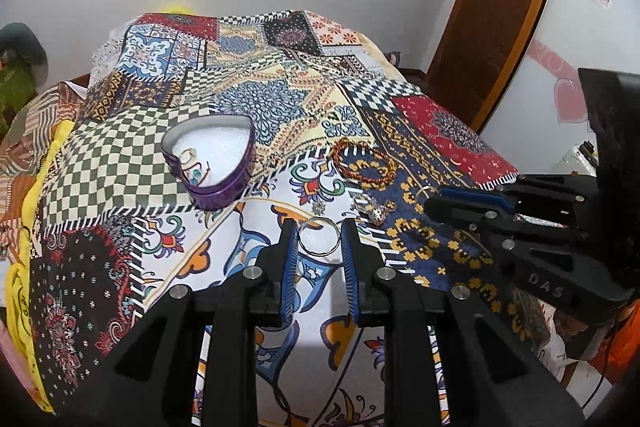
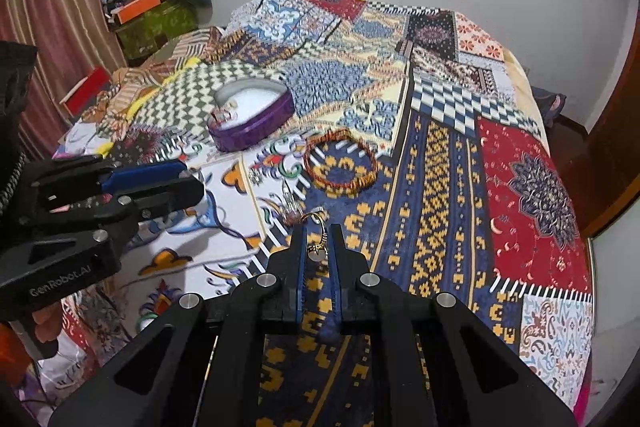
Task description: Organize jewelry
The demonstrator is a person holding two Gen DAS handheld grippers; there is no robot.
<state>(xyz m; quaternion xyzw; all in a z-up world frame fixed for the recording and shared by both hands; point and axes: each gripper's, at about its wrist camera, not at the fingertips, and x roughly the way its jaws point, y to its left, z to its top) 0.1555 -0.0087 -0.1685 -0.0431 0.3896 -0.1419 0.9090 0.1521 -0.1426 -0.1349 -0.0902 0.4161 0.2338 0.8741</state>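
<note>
A purple heart-shaped box [image 1: 212, 163] with white lining stands on the patterned cloth and holds a few small jewelry pieces; it also shows in the right wrist view [image 2: 252, 123]. My left gripper [image 1: 319, 237] is shut on a thin silver bangle [image 1: 319, 235]. My right gripper [image 2: 318, 245] is shut on a gold earring [image 2: 317, 235] with a dangling charm. A red-orange beaded bracelet [image 1: 364, 163] lies on the cloth, also in the right wrist view [image 2: 340, 165]. Small silver pieces [image 1: 374, 207] lie near it.
The patchwork cloth [image 1: 120, 155] covers a bed. A wooden door [image 1: 496, 11] is at the right. Boxes and clutter [image 2: 144, 7] sit by striped curtains at the far left. The right gripper shows in the left wrist view [image 1: 436, 203].
</note>
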